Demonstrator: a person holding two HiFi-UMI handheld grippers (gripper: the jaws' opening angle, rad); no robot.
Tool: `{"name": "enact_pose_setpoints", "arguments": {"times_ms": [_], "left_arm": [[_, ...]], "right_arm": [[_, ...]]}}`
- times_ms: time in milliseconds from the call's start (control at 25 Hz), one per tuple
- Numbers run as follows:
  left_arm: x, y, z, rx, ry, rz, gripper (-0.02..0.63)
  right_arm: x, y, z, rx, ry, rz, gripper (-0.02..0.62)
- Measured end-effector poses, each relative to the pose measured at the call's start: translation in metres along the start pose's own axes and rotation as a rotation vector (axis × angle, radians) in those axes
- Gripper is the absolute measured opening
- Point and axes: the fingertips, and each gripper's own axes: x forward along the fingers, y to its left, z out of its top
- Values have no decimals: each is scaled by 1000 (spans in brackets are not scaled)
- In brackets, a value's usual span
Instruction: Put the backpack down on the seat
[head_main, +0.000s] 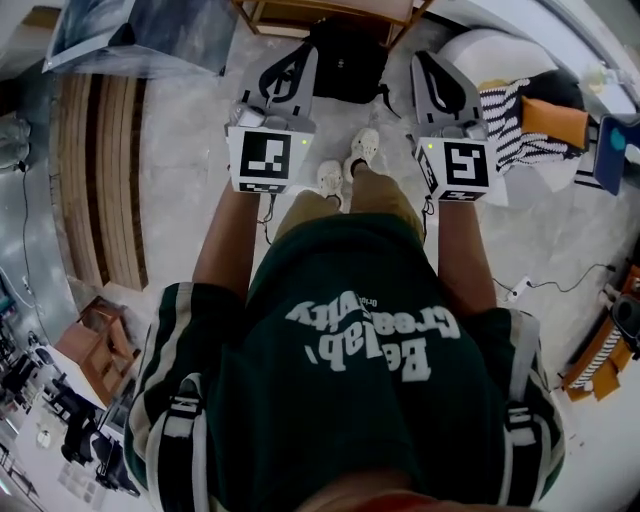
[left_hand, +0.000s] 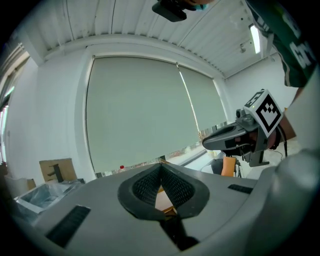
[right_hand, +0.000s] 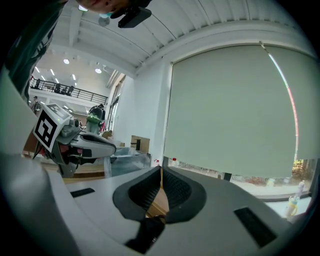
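**Q:** Where is the backpack (head_main: 345, 62)?
**A:** On the floor (head_main: 190, 150), far beyond your shoes (head_main: 345, 165), between the tips of your left hand-held gripper (head_main: 297, 65) and right hand-held gripper (head_main: 432, 70). Both have their jaws pressed together and hold nothing.
**Q:** Handling?
**A:** Probably soft and saggy. Take it by the top handle or a strap. Its contents are not visible.

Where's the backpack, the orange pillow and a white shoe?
backpack (head_main: 345, 62): head view, middle of its black body.
orange pillow (head_main: 553, 121): head view, its middle.
white shoe (head_main: 365, 146): head view, its top.
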Motion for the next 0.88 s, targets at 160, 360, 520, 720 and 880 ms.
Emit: {"name": "enact_pose_setpoints", "arguments": {"times_ms": [160,360,520,720,880], "left_arm": [[46,3,-18,0,35,2,18],[101,3,-46,-72,64,-6,20],[137,-3,-84,-104,133,-27,58],[174,-6,-138,-128,210,-47,180],[193,-2,-195,-160,277,-62,183]], "right_arm": [[37,-22,-24,33,28,59,37],[81,-48,-61,59,55,120,37],[113,-54,-101,74,102,193,38],[149,-61,-164,116,170,247,135],[174,-63,-224,151,256,235,189]]}}
